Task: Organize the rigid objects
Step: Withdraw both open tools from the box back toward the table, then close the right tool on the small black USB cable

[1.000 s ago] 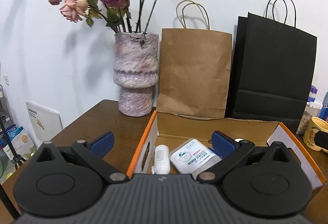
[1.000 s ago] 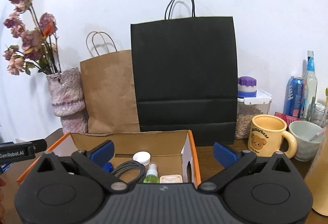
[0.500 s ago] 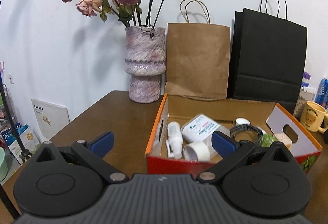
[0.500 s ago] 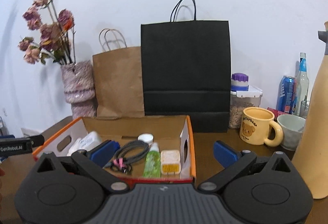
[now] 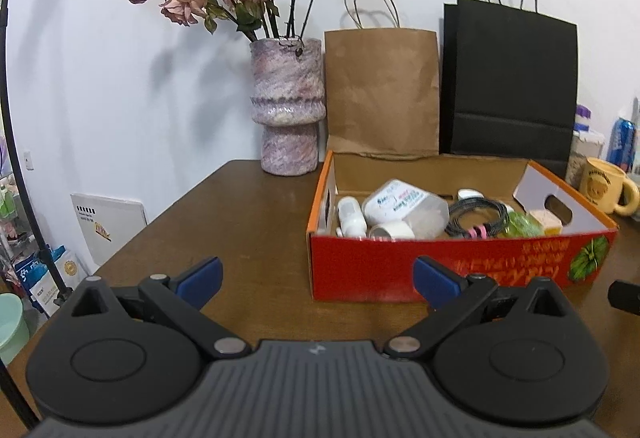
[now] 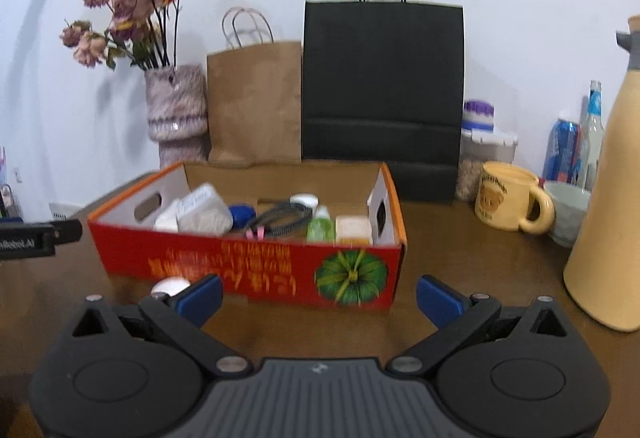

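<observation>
Both my left gripper and right gripper hang with jaws spread, empty, just in front of the red box on the table.

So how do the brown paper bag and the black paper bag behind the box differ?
The brown paper bag is shorter and narrower than the black paper bag. The brown bag looks creased, the black one smoother. The brown bag's handles are pale, the black bag's dark. Both stand upright against the wall behind the red box.

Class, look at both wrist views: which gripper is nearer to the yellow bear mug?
Right. The right gripper sits before the box's right end, mug just beyond; the left gripper faces the box's left end, mug far right.
</observation>
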Available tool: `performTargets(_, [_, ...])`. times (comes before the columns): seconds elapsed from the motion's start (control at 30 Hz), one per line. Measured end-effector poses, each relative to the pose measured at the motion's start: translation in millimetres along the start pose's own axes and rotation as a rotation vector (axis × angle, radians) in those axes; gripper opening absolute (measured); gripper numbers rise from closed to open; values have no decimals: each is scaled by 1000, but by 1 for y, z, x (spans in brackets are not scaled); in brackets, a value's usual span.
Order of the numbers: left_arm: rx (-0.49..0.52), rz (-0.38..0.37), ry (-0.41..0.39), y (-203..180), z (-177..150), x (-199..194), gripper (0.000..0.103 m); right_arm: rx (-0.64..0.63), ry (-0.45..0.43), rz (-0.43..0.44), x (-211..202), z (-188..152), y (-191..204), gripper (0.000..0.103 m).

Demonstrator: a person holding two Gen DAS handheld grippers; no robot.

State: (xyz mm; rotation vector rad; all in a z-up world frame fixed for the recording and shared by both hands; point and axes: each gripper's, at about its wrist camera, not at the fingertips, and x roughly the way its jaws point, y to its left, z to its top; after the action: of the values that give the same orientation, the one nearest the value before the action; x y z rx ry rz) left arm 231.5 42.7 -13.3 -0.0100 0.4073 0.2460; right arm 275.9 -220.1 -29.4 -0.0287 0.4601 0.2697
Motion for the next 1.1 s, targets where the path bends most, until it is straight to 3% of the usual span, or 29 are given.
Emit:
performTargets(0.4, [27, -15, 82, 5, -25, -6, 103, -15, 70, 5, -5, -28, 12, 103])
performTargets(0.93, [50, -36, 117, 0, -28, -3, 103, -65, 232, 47, 24, -39, 27, 103])
performTargets(1.1, [53, -35, 122, -2, -29, -3, 103, -56, 235, 63, 25, -39, 27, 101])
